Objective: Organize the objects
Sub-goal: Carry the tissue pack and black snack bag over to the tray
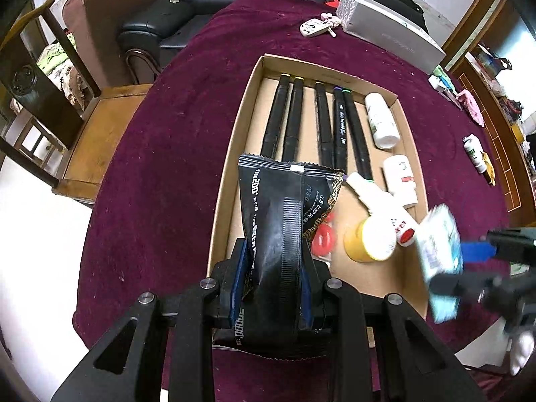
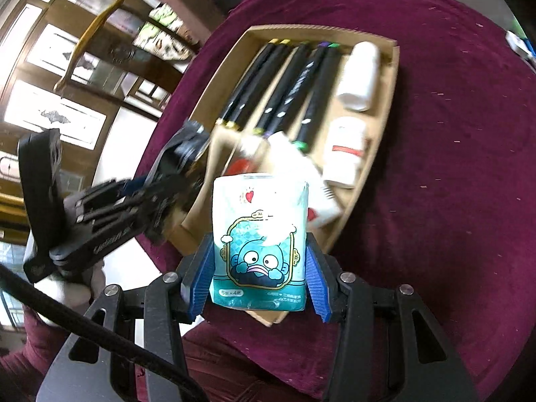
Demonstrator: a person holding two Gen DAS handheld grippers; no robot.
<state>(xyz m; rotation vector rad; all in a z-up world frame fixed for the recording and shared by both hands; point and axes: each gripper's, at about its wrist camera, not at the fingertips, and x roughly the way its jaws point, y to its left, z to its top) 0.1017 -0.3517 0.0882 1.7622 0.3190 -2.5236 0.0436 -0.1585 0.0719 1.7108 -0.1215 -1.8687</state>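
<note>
Above the cardboard tray (image 1: 234, 134) on the maroon-clothed tabletop (image 1: 160, 154), the left gripper (image 1: 273, 281) has its jaws pinching a crinkled black foil packet (image 1: 278, 221), upright between blue ribbed pads. The right gripper (image 2: 258, 281) has its jaws clamped on a soft teal tissue pack (image 2: 259, 244) printed with a cartoon fish. Five slim black markers (image 1: 321, 124) and white cylindrical bottles (image 1: 380, 122) lie in the tray.
</note>
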